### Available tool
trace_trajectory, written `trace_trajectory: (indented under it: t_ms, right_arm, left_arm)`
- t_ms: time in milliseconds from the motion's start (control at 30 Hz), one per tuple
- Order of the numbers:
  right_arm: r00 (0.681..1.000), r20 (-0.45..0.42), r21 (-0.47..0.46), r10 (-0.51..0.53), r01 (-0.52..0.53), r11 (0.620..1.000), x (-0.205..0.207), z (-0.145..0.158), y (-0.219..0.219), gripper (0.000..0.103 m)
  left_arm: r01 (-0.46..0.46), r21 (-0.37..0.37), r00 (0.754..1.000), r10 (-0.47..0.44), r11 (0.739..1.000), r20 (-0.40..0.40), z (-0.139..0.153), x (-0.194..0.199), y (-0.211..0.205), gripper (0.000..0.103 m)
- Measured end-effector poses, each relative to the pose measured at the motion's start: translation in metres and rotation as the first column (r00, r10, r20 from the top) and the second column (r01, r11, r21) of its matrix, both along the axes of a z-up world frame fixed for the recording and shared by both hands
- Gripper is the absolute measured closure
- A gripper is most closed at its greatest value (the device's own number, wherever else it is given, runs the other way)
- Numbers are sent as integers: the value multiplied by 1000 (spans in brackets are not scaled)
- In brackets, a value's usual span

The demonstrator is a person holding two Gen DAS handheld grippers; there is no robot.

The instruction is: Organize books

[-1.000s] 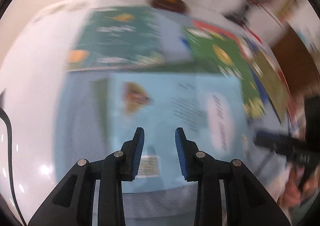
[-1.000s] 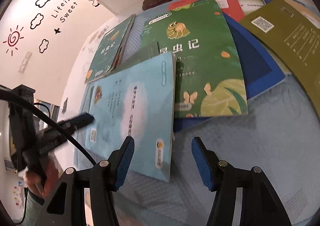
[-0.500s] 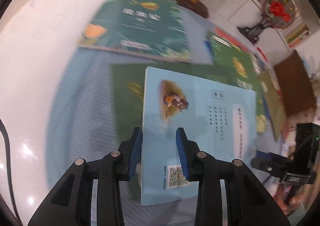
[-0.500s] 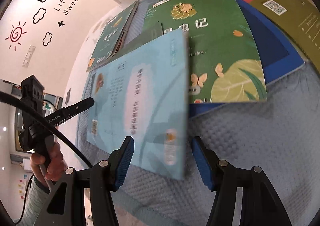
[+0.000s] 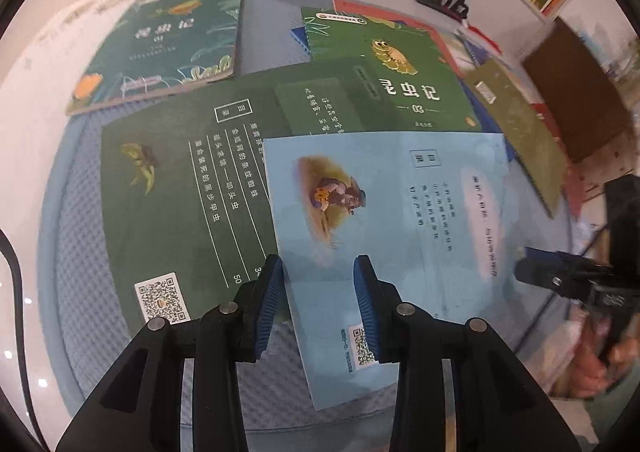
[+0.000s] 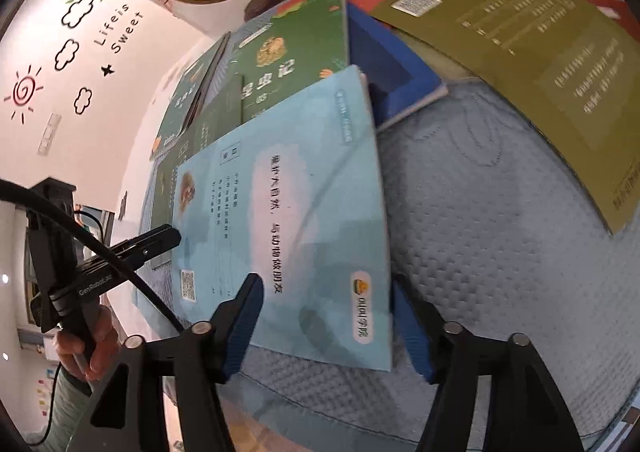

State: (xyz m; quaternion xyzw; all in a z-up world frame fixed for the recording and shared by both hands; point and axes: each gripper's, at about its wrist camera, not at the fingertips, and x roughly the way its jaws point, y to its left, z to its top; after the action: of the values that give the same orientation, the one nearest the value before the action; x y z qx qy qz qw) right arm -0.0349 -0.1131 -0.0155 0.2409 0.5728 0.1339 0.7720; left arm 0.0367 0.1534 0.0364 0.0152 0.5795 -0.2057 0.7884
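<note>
Left wrist view: the pale blue paperback book with a small brown illustration on its back cover [image 5: 384,228] lay flat on the quilted blue mat [image 5: 92,236] covering the bench, overlapping the dark green paperback with white columns of text [image 5: 184,188].

- Left claw [image 5: 319,292]: jaws a little apart, nothing pressed between the pads. The blue book's left edge ran up from directly between them, so the book sat straight ahead and slightly right of this claw.
- Right claw [image 6: 328,316]: jaws opening, straddling the blue book's near right corner [image 6: 312,212]; the pads stood off the cover and gripped nothing that could be seen.
- Long axis: the book ran away from both claws, its spine on the right-hand side in the right wrist view.
- Nearer hand: judged roughly equal, each claw at 1 near corner of the same short edge.
- Beyond it: a bright green paperback with an insect cover [image 5: 392,84], a teal paperback [image 5: 168,40] and an olive-green paperback [image 6: 540,64], spread loosely and partly overlapping.
</note>
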Motion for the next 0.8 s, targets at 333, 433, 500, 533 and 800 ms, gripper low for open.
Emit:
trace_trajectory:
  t_ms: [333,433,500,533,800]
  right_arm:
    - [991,129,290,-23,-15,957,-32,60,-47,36]
    - [979,198,415,-47,-41,909,-34,87,-60,37]
    - [969,239,473,-54,-67,878,-32,104,-62,37]
    - [963,263,481,-52,-84,873,-31,114,-61,37]
    - [940,336,560,54,-246,791,-16,155,-7,37]
  left_arm:
    - [-71,-154,995,58,986,-85,-1,-15,-3,70]
    - [-72,-238,989,39,969,-143,-6,-24,-15,70]
    - [-68,-250,987,28,966,-158,-7,-34,-28,70]
    - [-54,-247,988,16,968,-153,-6,-38,-35,70]
    - [-134,-376,988,95,917,-122,25,-57,-11,70]
